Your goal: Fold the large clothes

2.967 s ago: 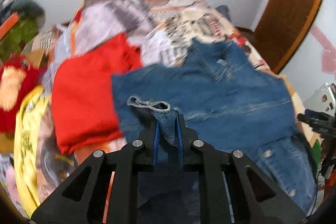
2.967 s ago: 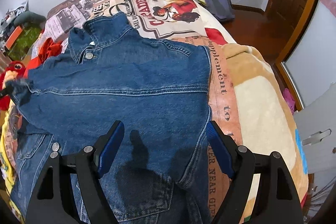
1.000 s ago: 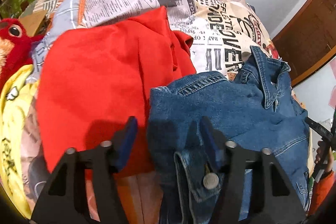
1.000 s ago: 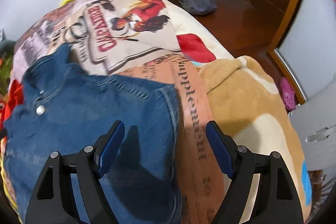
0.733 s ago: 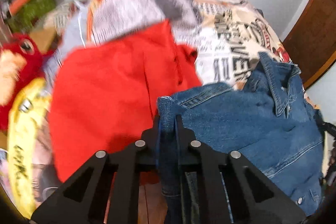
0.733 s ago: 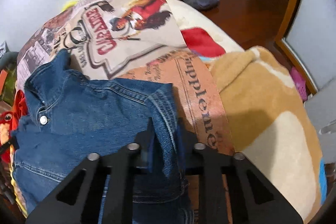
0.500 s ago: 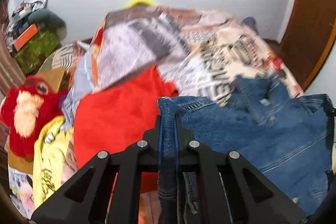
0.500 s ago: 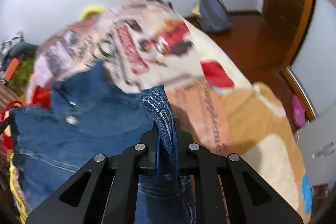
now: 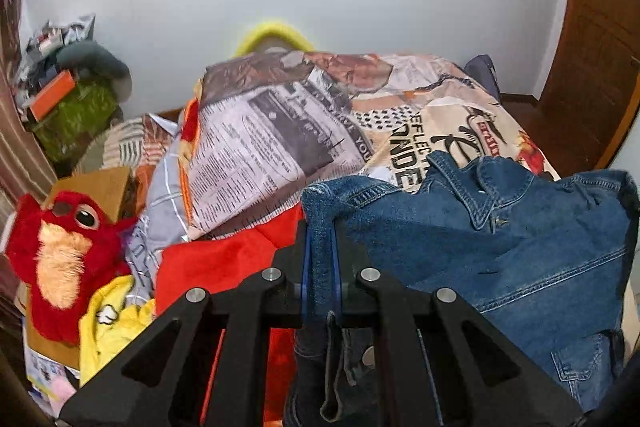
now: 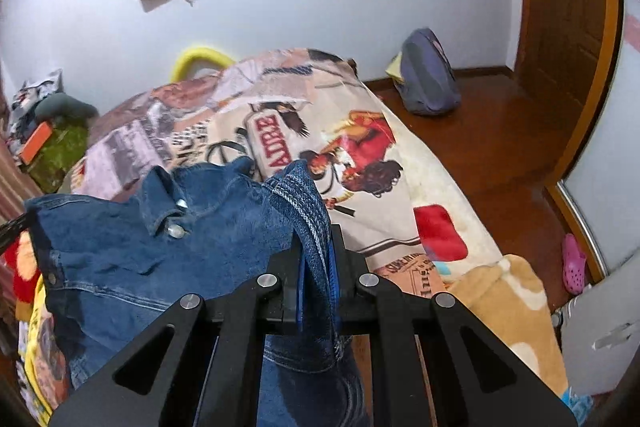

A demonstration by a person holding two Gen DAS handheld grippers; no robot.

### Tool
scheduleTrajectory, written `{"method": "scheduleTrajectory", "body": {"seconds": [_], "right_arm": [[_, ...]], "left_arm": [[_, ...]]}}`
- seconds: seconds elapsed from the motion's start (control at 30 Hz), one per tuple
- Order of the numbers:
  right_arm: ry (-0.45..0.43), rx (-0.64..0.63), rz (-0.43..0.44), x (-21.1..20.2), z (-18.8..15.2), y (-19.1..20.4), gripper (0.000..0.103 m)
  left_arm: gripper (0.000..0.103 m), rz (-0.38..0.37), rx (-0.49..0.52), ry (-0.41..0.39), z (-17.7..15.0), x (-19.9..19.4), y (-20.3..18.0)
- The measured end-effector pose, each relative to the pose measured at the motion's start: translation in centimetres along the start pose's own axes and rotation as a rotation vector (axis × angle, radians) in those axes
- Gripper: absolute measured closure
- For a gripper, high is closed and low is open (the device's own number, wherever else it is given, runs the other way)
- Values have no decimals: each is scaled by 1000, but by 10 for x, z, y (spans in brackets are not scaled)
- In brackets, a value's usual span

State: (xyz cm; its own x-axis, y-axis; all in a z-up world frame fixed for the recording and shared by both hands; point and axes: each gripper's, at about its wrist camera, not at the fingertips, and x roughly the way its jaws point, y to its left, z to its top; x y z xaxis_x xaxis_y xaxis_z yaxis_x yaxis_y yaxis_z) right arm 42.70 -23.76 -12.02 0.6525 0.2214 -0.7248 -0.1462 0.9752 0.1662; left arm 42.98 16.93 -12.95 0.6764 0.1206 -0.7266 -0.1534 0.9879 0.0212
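Red plush toy (image 9: 60, 251) sits at 9 o'clock, red cloth (image 9: 224, 267) nearer centre. Left gripper (image 9: 320, 267) pinches one shoulder of the blue denim jacket (image 9: 500, 239), lifted over the newspaper-print bedspread (image 9: 280, 143). Right gripper (image 10: 316, 267) is clamped on the other shoulder at 3 o'clock. Risk: heavy denim slips from the thin pinch, or the hem drags the red cloth along w/ it.
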Motion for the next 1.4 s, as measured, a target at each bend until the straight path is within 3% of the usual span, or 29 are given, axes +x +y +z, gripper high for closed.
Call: {"method": "scheduleTrajectory", "body": {"seconds": [0.2, 0.33, 0.47, 0.63, 0.67, 0.8, 0.87, 1.1, 1.3, 1.4], "right_arm": [[76, 93, -11, 45, -4, -26, 94], [141, 114, -33, 70, -16, -38, 93], [163, 97, -90, 80, -24, -42, 87], [156, 28, -197, 65, -23, -33, 69], [151, -4, -207, 59, -22, -29, 62], [90, -134, -223, 23, -20, -6, 57], [67, -178, -226, 5, -21, 5, 48], [-37, -254, -138, -73, -34, 46, 29], [-68, -276, -71, -118, -57, 63, 21], [-35, -268, -26, -126, -72, 65, 19]], "left_arm": [[94, -13, -95, 105, -9, 48, 28], [94, 93, -86, 137, -20, 70, 37], [94, 113, -129, 186, -32, 82, 54], [94, 120, -102, 191, -37, 70, 57], [94, 117, -93, 189, -36, 65, 55], [93, 116, -50, 149, -31, 34, 46], [90, 101, -27, 119, -29, 12, 39], [53, 17, 35, 20, -36, -74, 17], [21, -49, 91, 18, -70, -122, 5], [19, -108, 108, 56, -93, -138, 3]]}}
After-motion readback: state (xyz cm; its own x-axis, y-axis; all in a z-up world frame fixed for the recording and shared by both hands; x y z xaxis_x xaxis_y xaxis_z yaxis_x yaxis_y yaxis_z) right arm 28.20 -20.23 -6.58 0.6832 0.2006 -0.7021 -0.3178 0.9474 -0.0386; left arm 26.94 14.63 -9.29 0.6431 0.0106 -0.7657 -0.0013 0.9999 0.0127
